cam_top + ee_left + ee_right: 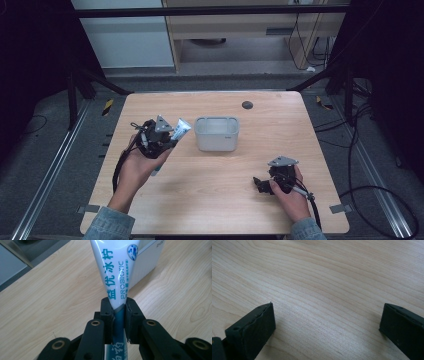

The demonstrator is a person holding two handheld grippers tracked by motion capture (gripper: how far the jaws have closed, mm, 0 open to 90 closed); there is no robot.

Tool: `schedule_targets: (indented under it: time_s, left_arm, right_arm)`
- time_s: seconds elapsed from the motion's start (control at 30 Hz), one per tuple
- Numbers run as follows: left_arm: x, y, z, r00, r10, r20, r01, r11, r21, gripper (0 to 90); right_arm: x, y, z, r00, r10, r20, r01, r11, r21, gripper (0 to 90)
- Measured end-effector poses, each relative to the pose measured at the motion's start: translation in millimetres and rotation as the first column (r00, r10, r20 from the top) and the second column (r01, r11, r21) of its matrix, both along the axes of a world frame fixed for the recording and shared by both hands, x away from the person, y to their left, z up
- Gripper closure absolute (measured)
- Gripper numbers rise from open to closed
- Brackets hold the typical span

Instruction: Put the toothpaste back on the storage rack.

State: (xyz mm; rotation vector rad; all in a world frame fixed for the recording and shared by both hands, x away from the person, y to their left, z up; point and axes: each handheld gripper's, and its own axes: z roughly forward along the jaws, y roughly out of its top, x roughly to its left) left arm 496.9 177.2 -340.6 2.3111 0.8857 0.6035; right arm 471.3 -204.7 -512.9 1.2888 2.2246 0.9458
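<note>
Up on the left side of the wooden table, the left gripper is clamped tight on a white and teal toothpaste tube. In the left gripper view its jaws pinch the tube low on its body, where the white print gives way to a teal band, and the wide flat end fans out beyond the pads with blue lettering running along it. From the high view the tube sticks out to the right and slightly far from the gripper, lifted off the wood, its free end just beside the left wall of a small white bin that stands near the middle of the table. The bin shows behind the tube in the left gripper view too, close by.

Over on the near right, the right gripper sits low by the tabletop in the person's hand, pointing left. Its jaws stand wide apart in the right gripper view, with bare wood grain between them.

A small dark round spot marks the far part of the table.
</note>
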Motion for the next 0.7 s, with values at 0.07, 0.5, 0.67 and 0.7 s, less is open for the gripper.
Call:
schedule_targets:
  time_s: [0.07, 0.5, 0.67, 0.7]
  left_arm:
    - [1.8, -4.5, 0.8, 1.0000, -0.007, 0.000, 0.007, 0.9999, 0.010, 78.6]
    - [6.8, -34.0, 13.0, 0.9982, -0.055, 0.023, 0.054, 0.9979, 0.036, 78.6]
    - [10.1, -41.1, 18.4, 0.9974, -0.065, 0.031, 0.064, 0.9974, 0.034, 78.7]
    - [10.6, -42.3, 20.0, 0.9973, -0.065, 0.034, 0.064, 0.9973, 0.035, 78.6]
  right_arm:
    - [0.0, 0.0, 0.0, 1.0000, 0.000, 0.000, 0.000, 1.000, 0.000, 0.4]
    - [0.2, 0.0, 0.0, 1.0000, 0.002, -0.001, -0.002, 1.000, 0.001, 0.3]
    - [0.2, 0.0, 0.0, 1.0000, 0.002, -0.001, -0.002, 1.000, 0.002, 0.3]
    - [0.1, 0.0, 0.0, 1.0000, 0.002, -0.001, -0.002, 1.000, 0.002, 0.4]
